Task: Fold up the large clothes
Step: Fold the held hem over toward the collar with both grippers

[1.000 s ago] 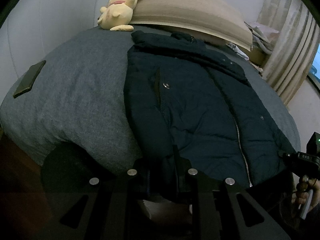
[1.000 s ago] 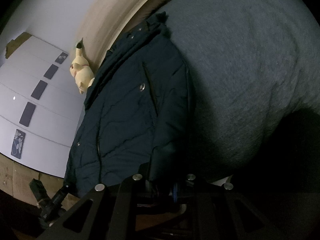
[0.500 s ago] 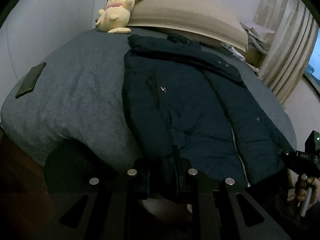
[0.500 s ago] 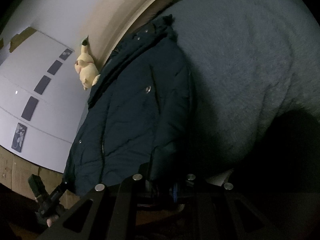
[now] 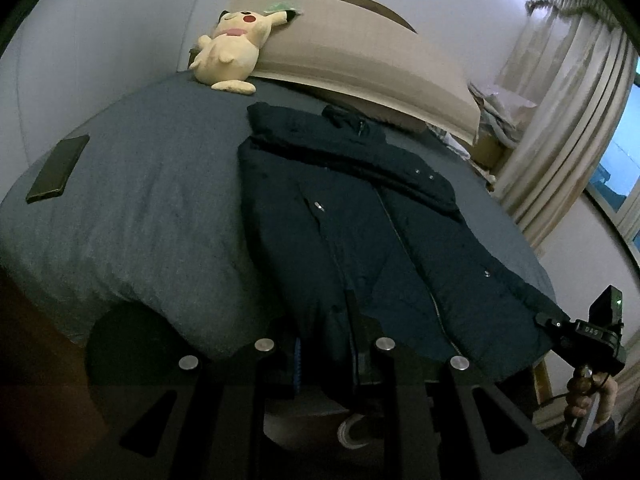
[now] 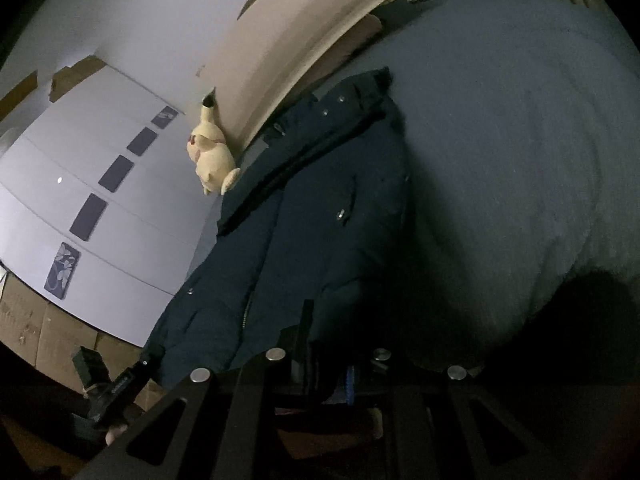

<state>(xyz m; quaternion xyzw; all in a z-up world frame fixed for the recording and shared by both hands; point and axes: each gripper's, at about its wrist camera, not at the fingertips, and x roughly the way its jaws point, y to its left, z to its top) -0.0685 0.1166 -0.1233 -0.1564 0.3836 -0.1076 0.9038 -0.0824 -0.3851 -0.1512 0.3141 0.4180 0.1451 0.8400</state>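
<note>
Jacket [image 5: 360, 232] lies on the bed [image 5: 140, 208], hem corners clamped in left claw [image 5: 326, 344] and right claw [image 6: 324, 364].

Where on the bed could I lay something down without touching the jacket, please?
The grey cover is bare between the phone and the jacket, below the plush toy. The curtain-side strip beyond the jacket is narrow; the near edge is crowded by both grippers.

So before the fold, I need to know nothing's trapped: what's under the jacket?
The jacket lies on the grey bedcover, which shows all around it. Whatever might sit directly beneath the jacket is covered, so that cannot be seen.
</note>
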